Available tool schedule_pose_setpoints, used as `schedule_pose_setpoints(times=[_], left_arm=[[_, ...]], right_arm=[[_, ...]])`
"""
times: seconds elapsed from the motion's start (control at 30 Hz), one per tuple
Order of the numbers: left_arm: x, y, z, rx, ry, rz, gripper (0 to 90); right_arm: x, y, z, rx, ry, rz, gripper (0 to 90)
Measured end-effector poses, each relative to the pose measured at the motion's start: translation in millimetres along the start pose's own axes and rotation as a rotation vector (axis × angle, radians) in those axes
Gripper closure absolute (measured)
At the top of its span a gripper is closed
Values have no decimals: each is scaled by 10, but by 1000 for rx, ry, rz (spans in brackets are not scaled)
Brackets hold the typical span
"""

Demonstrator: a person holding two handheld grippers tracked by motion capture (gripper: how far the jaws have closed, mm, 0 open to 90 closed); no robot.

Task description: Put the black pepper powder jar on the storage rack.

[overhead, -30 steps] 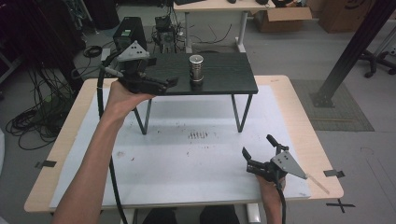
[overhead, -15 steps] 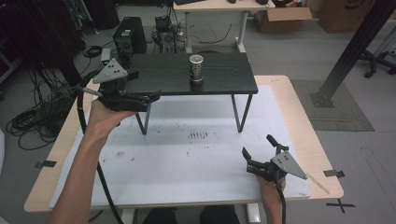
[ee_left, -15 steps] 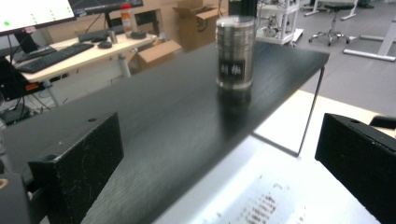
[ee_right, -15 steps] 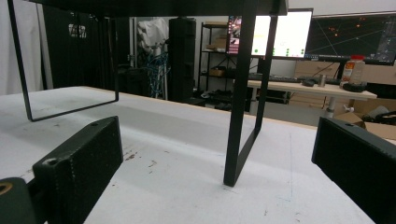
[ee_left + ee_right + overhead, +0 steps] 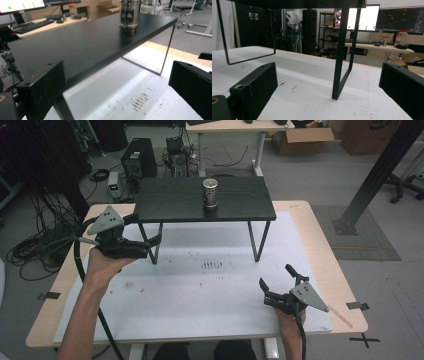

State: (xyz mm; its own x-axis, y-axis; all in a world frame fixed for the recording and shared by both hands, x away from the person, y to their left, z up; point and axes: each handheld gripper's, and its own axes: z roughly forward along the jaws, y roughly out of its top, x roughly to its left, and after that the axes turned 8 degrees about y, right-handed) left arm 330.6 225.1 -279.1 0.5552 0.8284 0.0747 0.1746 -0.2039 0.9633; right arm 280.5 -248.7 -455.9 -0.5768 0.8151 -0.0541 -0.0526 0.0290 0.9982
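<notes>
The left tool [image 5: 145, 227], jaws apart and empty, has drawn back from the black shelf [image 5: 170, 202] to its left front leg, lower than before. The metal can [image 5: 211, 193] stands on the shelf top. The right tool [image 5: 276, 282], also apart, stays low over the white tabletop [image 5: 200, 290].

Steel canister [image 5: 211, 192] upright on black shelf [image 5: 165, 202]

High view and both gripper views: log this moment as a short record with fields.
surface: white mat on wooden table
shelf: black riser shelf standing on the mat
item: metal canister upright on the shelf top
left gripper: open, at the shelf's left end, holding nothing
right gripper: open, low over the mat's near right corner, holding nothing
</notes>
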Motion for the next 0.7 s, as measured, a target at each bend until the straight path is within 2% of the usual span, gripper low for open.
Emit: schedule_pose_setpoints(times=[0.17,0.57,0.6,0.7], left_arm=[[54,-221,-50,-1,24,-8,16],[228,-735,-163,-10,64,-77,16],[228,-735,-163,-10,64,-77,16],[281,-908,-189,-12,89,-91,17]], right_arm=[[1,0,1,1,1,0,17],[3,1,2,3,1,-2,17],[3,1,2,3,1,-2,17],[4,1,2,3,0,-3,18]])
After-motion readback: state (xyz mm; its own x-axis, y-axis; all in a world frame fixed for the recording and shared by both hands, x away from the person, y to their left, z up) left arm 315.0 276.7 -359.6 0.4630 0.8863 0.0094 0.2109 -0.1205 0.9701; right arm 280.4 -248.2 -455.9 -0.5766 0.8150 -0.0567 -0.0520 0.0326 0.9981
